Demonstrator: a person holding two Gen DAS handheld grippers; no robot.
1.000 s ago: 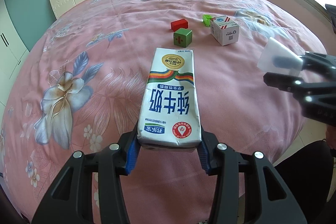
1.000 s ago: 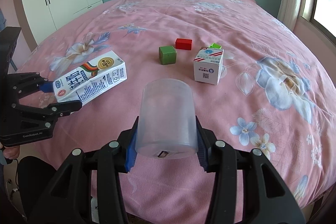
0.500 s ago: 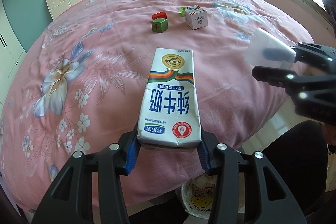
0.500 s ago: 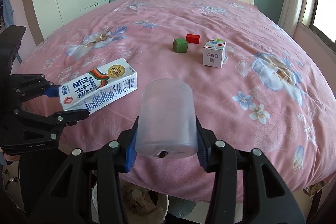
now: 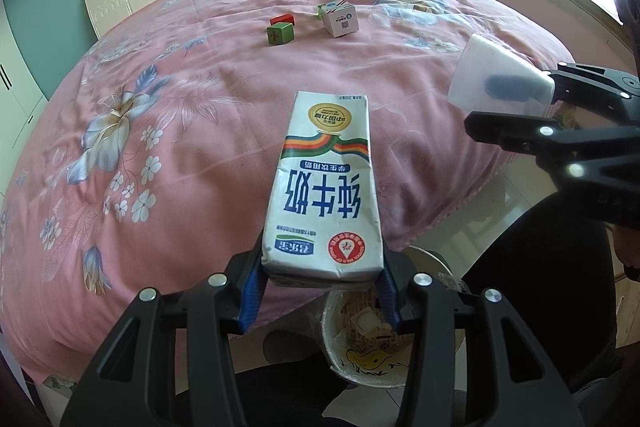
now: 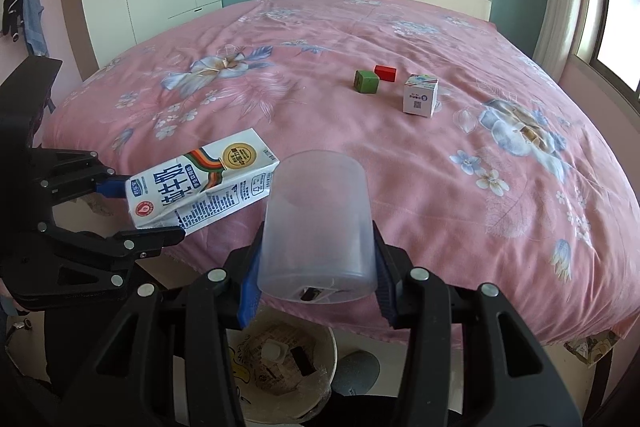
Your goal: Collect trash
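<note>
Both tools grip trash above the waste bin (image 5: 362, 355) at the foot of the bed (image 6: 360, 131): the left tool (image 5: 320, 291) is clamped on the base of a milk carton (image 5: 326, 195), the right tool (image 6: 316, 291) on a clear plastic cup (image 6: 318, 223). Beyond the bin, far up the pink floral bedspread, lie a green cube (image 6: 366, 81), a red block (image 6: 385, 72) just behind it, and a small white box (image 6: 420, 95) beside them.

Milk carton (image 5: 324, 195) clamped in left gripper (image 5: 320, 287) jaws, bin (image 5: 332, 343) below, pink bed (image 5: 160, 115)
</note>
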